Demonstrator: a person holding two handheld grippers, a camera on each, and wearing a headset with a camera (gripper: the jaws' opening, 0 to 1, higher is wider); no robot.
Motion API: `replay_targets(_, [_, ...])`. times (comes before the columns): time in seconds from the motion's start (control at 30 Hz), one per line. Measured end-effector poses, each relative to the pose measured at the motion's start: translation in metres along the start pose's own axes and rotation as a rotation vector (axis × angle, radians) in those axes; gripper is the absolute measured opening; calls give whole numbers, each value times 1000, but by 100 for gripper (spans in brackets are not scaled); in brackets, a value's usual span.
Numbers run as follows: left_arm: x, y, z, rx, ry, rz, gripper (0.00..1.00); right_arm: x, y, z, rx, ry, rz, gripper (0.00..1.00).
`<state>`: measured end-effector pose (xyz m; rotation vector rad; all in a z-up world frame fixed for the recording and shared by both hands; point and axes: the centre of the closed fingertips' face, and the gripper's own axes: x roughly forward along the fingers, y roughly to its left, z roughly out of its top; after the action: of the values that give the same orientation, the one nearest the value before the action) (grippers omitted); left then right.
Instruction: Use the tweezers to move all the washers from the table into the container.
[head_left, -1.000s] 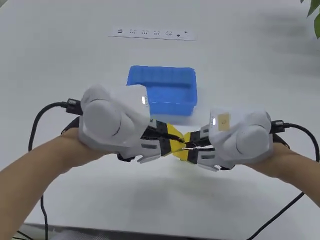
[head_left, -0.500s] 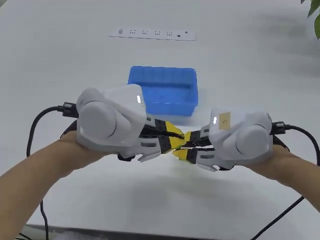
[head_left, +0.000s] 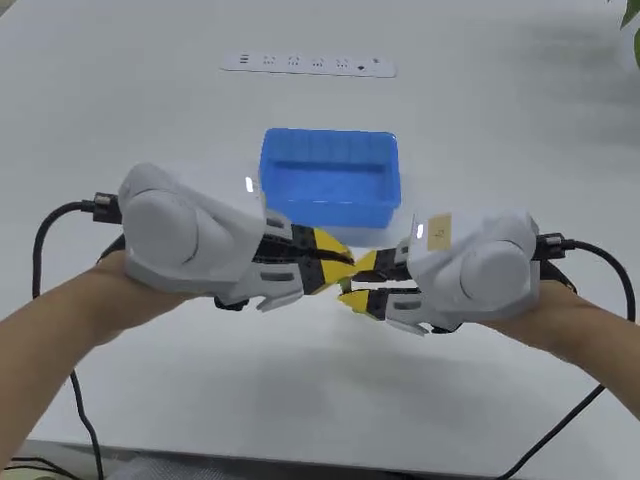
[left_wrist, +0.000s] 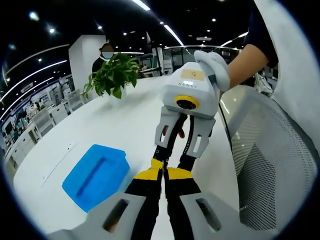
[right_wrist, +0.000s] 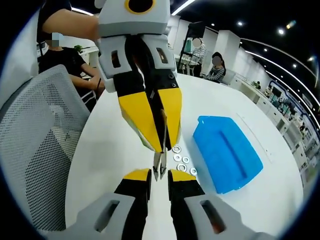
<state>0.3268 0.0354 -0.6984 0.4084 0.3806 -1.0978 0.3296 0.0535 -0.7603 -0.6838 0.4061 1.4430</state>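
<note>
The thin metal tweezers (right_wrist: 161, 150) are pinched between the yellow jaws of my left gripper (right_wrist: 161, 145), which comes in from the top of the right gripper view. Their forked end hangs in the gap of my right gripper (right_wrist: 159, 176), whose jaws stand slightly apart on either side of it. Several small washers (right_wrist: 181, 161) lie on the white table just past the tips, beside the blue container (right_wrist: 227, 152). In the head view the left gripper (head_left: 335, 268) and right gripper (head_left: 350, 285) meet tip to tip in front of the container (head_left: 330, 180). In the left gripper view my own jaws (left_wrist: 164, 172) are shut.
A white power strip (head_left: 308, 63) lies at the far side of the table (head_left: 500, 120). A mesh office chair (right_wrist: 35, 145) stands by the table's edge, and a potted plant (left_wrist: 114, 75) sits further off. People sit in the background.
The left gripper has pulled a little to the left, so the two bodies sit further apart. A small gap now shows at the right gripper's jaws. The head camera has shifted slightly.
</note>
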Motion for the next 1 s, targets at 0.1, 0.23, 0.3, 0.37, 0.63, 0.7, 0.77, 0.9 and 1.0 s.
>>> replay_targets(0.1, [-2, 3, 2, 7, -10, 2, 6, -5, -3, -2, 53, -16, -10, 19])
replay_targets(0.23, [-4, 12, 2, 20, -17, 11, 6, -9, -8, -8, 79, -17, -28, 25])
replay_targets(0.3, [-3, 16, 2, 19, -25, 11, 6, -11, -14, -8, 139, -29, -56, 27])
replay_targets(0.37, [-2, 18, 2, 17, -28, 9, 6, -15, -19, -7, 155, -50, -70, 29])
replay_targets(0.63, [11, 29, 4, 8, -42, 4, 6, -20, -24, -20, 214, -41, -83, 35])
replay_targets(0.7, [13, 30, 6, 9, -48, 3, 6, -21, -23, -22, 215, -34, -81, 36])
replay_targets(0.77, [15, 29, 5, 2, -45, -6, 6, -21, -22, -25, 225, -33, -78, 39])
replay_targets(0.9, [17, 26, 1, 7, -30, -15, 6, -20, -21, -28, 229, -25, -79, 45])
replay_targets(1.0, [18, 26, 0, 6, -30, -14, 6, -20, -21, -32, 228, -15, -85, 52])
